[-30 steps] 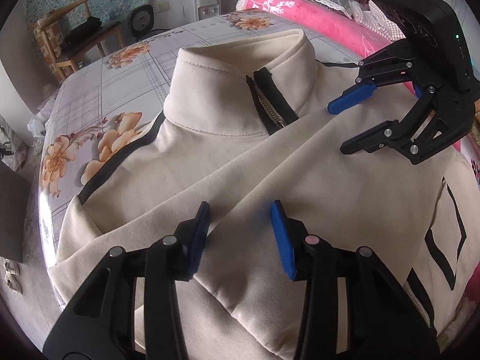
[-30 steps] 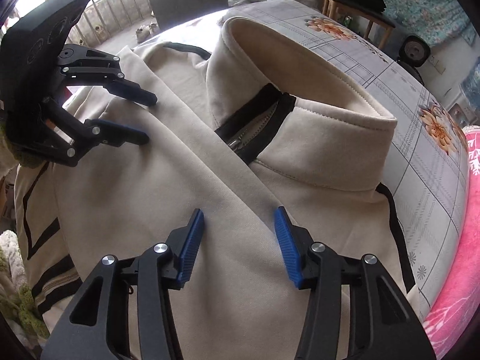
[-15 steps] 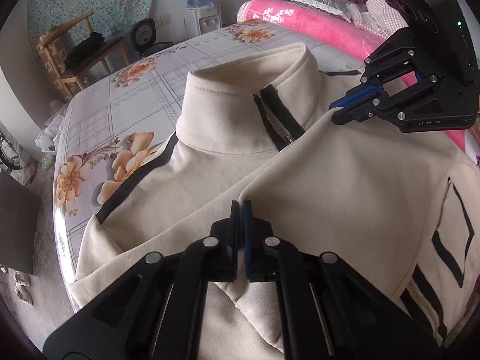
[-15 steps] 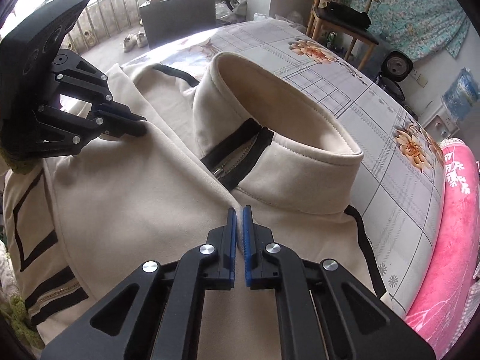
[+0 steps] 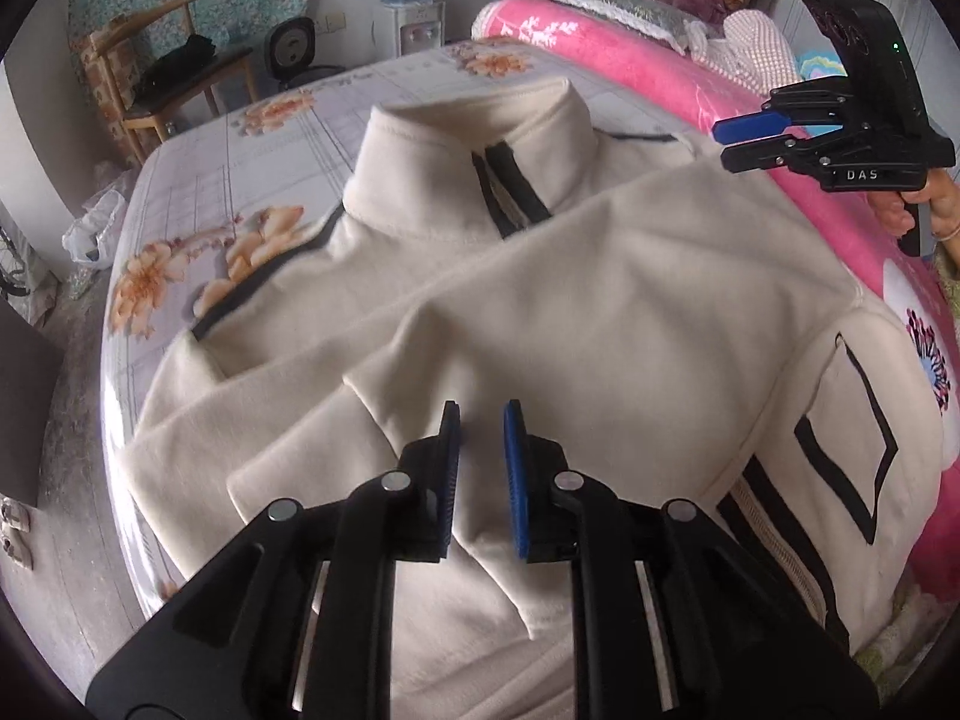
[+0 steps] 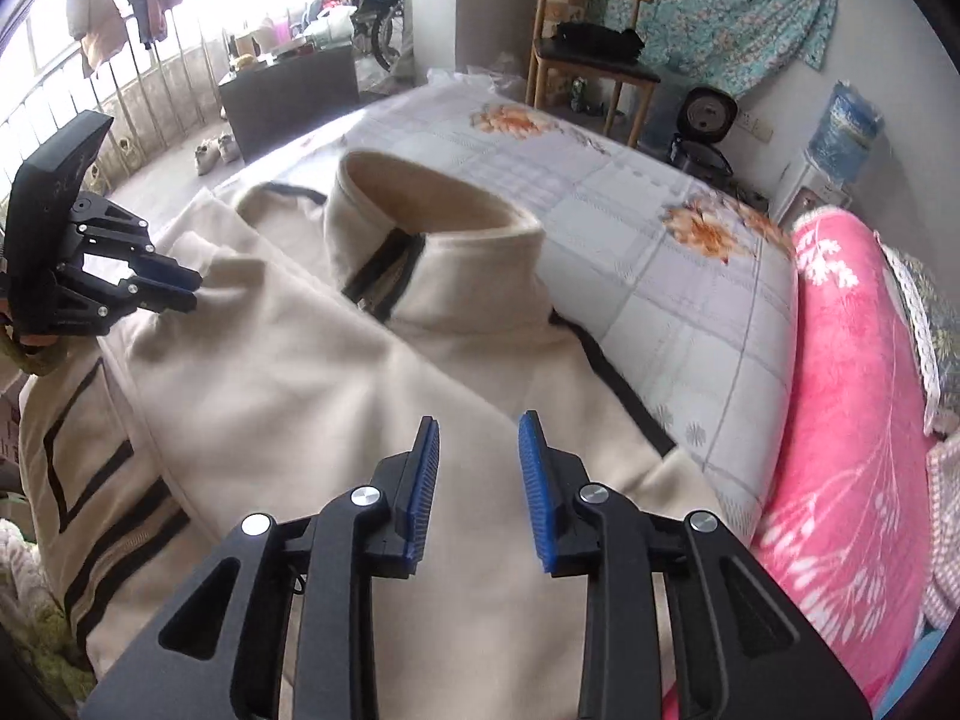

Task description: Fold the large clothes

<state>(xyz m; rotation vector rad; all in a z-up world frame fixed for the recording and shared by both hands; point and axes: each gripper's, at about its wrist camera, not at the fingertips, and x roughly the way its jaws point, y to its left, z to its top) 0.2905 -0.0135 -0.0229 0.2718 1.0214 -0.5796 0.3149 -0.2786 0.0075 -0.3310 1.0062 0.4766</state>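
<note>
Left wrist view shows your left gripper (image 5: 481,420) just above the cream jacket (image 5: 600,312), its jaws opening with no cloth pinched between them; your right gripper (image 6: 479,429) is the same, parting over the folded sleeve. The jacket lies flat on the floral bed sheet (image 6: 660,228), collar (image 6: 432,222) at the far end. I judge this fleece thick, soft and rather heavy, so you should take hold at a doubled edge or seam, never the smooth middle.
</note>
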